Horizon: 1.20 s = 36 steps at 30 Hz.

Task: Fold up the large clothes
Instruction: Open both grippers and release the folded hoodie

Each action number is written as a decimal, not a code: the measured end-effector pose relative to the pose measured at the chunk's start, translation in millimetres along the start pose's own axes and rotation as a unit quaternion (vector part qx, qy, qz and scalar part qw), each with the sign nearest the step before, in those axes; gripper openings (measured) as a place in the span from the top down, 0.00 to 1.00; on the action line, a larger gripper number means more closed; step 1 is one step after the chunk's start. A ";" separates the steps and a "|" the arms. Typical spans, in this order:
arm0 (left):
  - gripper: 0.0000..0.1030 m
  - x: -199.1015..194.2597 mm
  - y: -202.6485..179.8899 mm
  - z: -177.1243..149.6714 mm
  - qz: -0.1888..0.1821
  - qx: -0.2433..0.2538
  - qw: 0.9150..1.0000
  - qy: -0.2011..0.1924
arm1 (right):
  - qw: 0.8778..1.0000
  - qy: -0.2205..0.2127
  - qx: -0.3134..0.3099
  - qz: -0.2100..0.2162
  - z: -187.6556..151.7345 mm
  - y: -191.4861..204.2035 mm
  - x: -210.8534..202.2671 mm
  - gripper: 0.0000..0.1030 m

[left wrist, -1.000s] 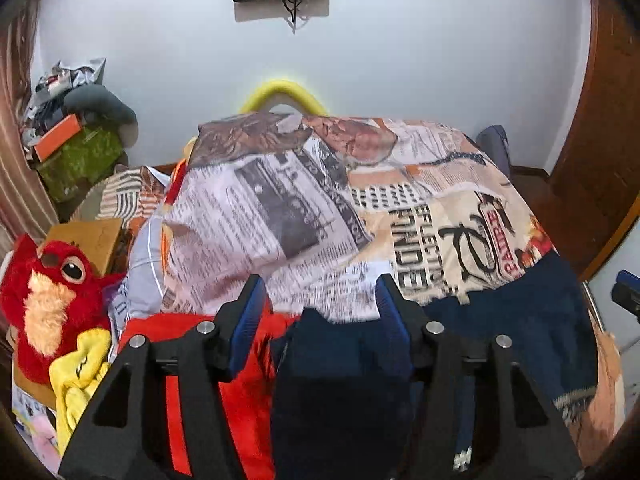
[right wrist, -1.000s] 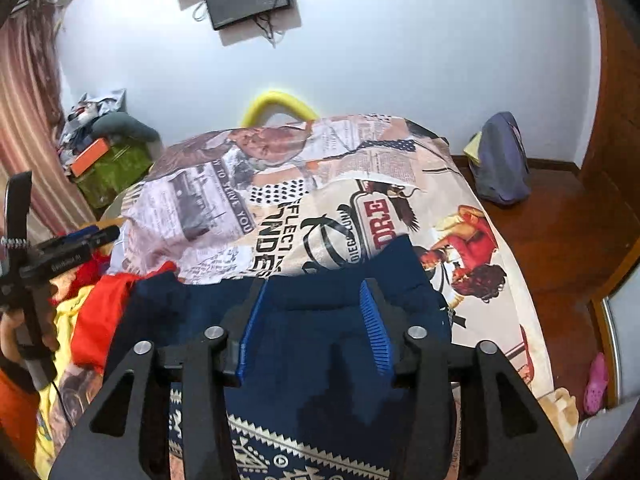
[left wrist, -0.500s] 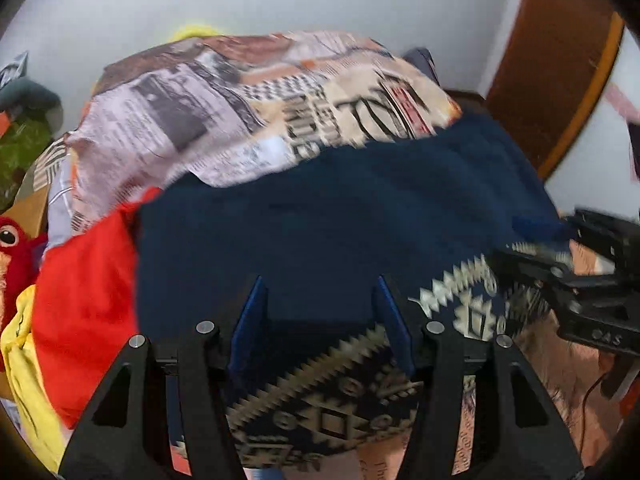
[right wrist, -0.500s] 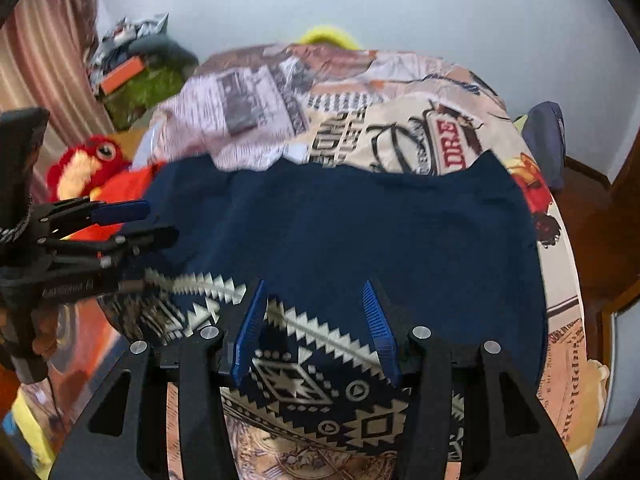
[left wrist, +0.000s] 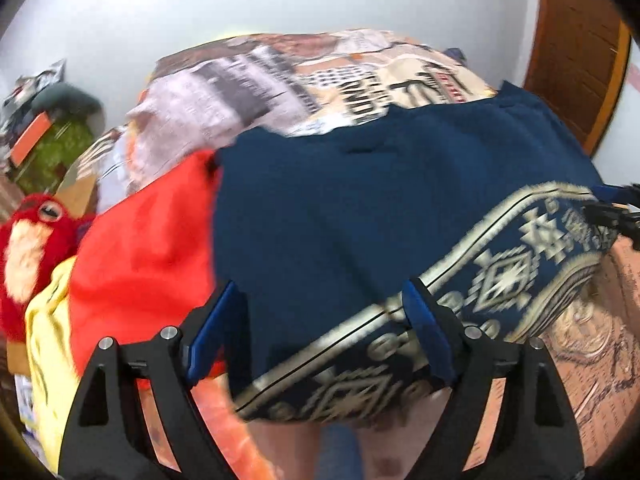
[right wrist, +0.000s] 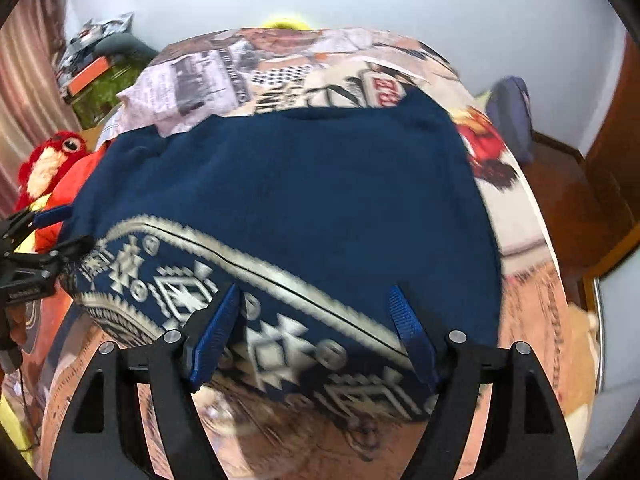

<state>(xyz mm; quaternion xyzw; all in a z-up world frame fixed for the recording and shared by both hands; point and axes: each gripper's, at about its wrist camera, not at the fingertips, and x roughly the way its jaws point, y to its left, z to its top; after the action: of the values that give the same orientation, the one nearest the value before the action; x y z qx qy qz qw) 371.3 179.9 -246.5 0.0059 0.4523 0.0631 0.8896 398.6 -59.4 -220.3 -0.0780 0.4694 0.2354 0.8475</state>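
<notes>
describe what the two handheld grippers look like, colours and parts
Both match: the left gripper and right gripper have matte black angular frames with triangular cutouts, silver round bolt heads at the joints, and two slim fingers faced with ribbed blue pads. No cables or sleeves are clearly visible.

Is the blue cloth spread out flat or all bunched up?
Spread out. The blue cloth lies flat across the bed, patterned border at the near edge, with only slight wrinkles.
</notes>
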 end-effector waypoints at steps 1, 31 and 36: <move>0.18 0.2 7.7 -4.3 0.008 -0.008 1.000 0.006 | 1.000 0.002 0.009 0.000 -2.6 -6.5 -1.3 0.28; 0.19 24.8 61.7 -70.1 -0.290 -0.352 0.887 0.068 | 0.999 -0.014 0.026 -0.044 -34.9 -6.4 -55.4 0.27; 0.19 50.6 69.8 -69.3 -0.332 -0.422 0.843 0.043 | 0.999 -0.008 0.025 -0.043 -35.0 1.2 -51.0 0.27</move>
<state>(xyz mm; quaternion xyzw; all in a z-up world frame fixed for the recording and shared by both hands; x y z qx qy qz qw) 337.5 251.8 -323.4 -0.5232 0.3945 -0.0509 0.7537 348.6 -87.3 -196.9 -0.0749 0.4641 0.1879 0.8623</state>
